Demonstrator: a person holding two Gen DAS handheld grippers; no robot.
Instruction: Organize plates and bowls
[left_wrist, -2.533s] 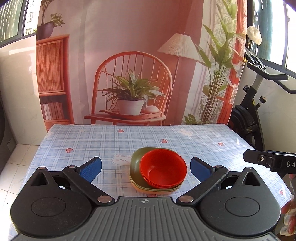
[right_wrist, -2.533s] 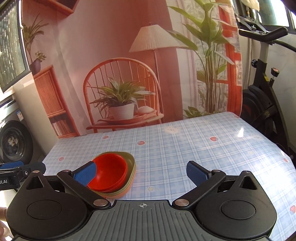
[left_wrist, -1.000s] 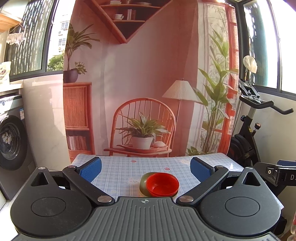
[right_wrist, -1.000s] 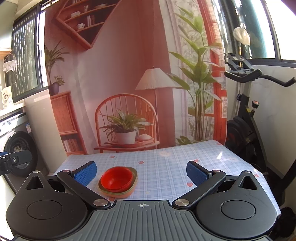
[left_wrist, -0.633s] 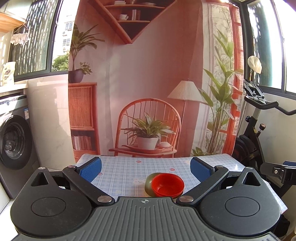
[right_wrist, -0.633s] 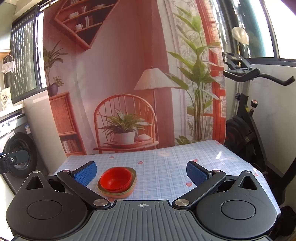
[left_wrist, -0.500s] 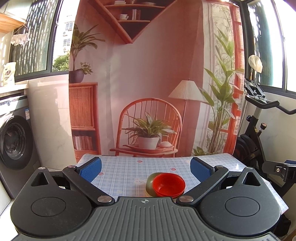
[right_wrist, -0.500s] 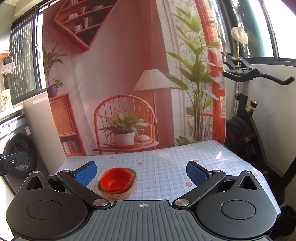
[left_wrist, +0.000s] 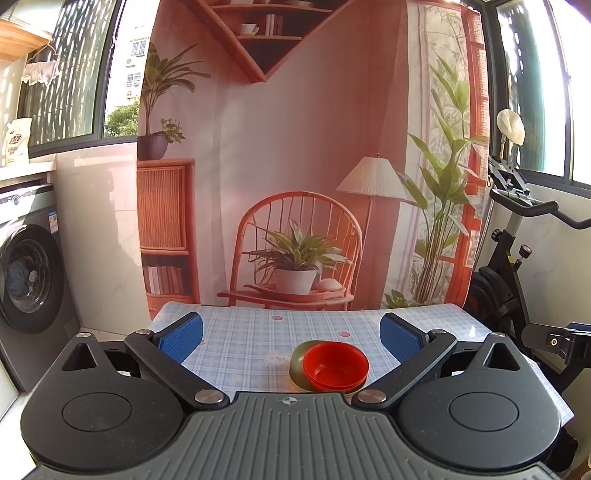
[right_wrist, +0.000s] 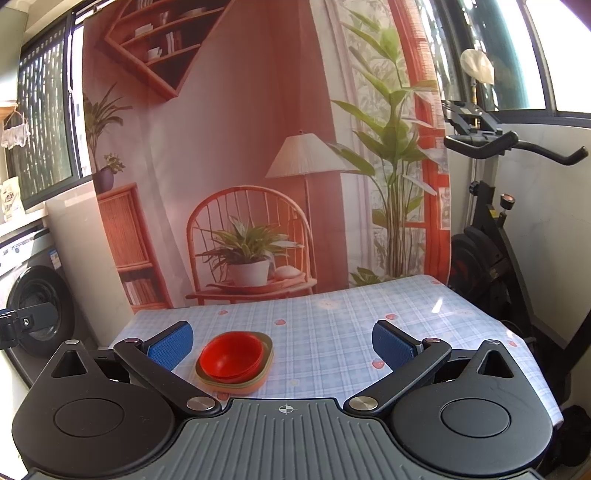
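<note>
Right wrist: red bowls (right_wrist: 232, 354), count unclear.

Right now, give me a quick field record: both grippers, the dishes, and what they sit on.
left gripper: open, empty, back from the table
right gripper: open, empty, back from the table
red bowls: nested, on top of the stack
green plate: directly under the bowls
orange plate: edge shows at stack bottom
stack location: near edge of the checked tablecloth
loose dishes elsewhere: none visible
</note>
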